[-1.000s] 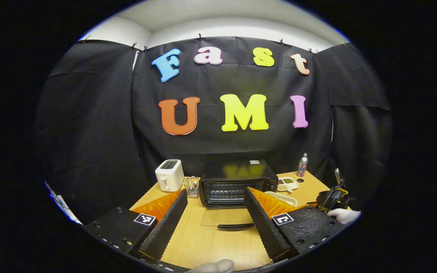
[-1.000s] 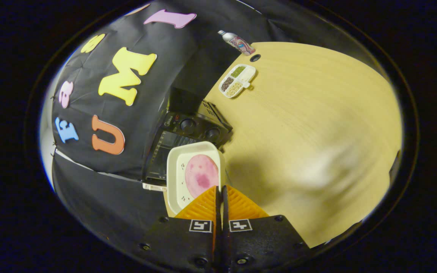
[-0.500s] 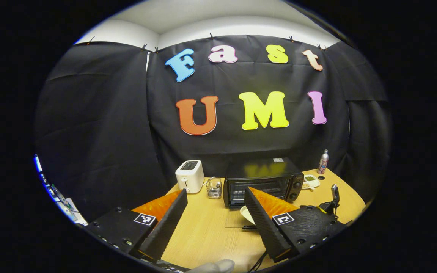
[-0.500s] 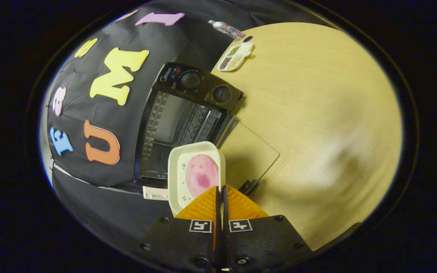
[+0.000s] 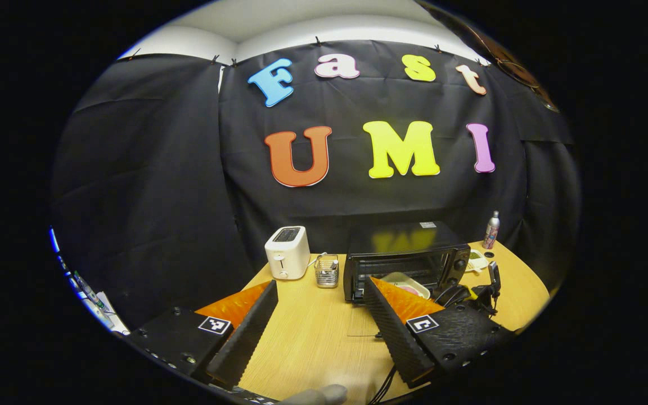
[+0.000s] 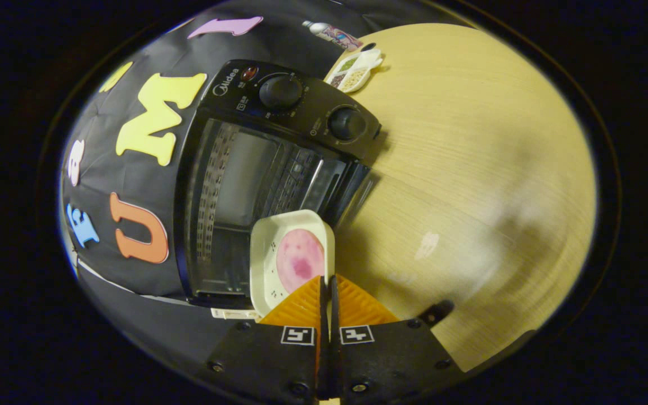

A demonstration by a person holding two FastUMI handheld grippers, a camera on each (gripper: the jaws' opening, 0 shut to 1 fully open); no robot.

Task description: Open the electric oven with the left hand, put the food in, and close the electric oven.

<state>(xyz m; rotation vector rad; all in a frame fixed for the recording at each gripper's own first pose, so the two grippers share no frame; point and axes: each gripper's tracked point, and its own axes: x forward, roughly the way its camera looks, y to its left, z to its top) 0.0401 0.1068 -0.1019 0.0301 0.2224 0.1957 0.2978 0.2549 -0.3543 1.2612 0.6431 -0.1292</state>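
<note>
The black electric oven (image 5: pixel 408 253) stands at the back of the wooden table (image 5: pixel 313 354), its glass door (image 5: pixel 364 322) folded down flat. My left gripper (image 5: pixel 318 332) hangs open and empty, well back from the oven. In the right gripper view, my right gripper (image 6: pixel 327 281) is shut on the rim of a white tray (image 6: pixel 270 253) that carries a pink slice of food (image 6: pixel 300 260). The tray is held tilted just in front of the oven's open cavity (image 6: pixel 245 185). The left gripper view has the same tray (image 5: pixel 405 283) at the oven mouth, with the right gripper (image 5: pixel 470 292) behind it.
A white toaster (image 5: pixel 286 252) and a wire utensil holder (image 5: pixel 327 270) stand left of the oven. A divided snack dish (image 6: pixel 355 70) and a bottle (image 5: pixel 491 229) sit to its right. The door handle (image 6: pixel 439 309) juts out near my right gripper. A gloved fingertip (image 5: pixel 318 395) shows below.
My right gripper has carried the tray from beside the oven up to its open front. My left gripper has drawn back and to the left, away from the lowered door.
</note>
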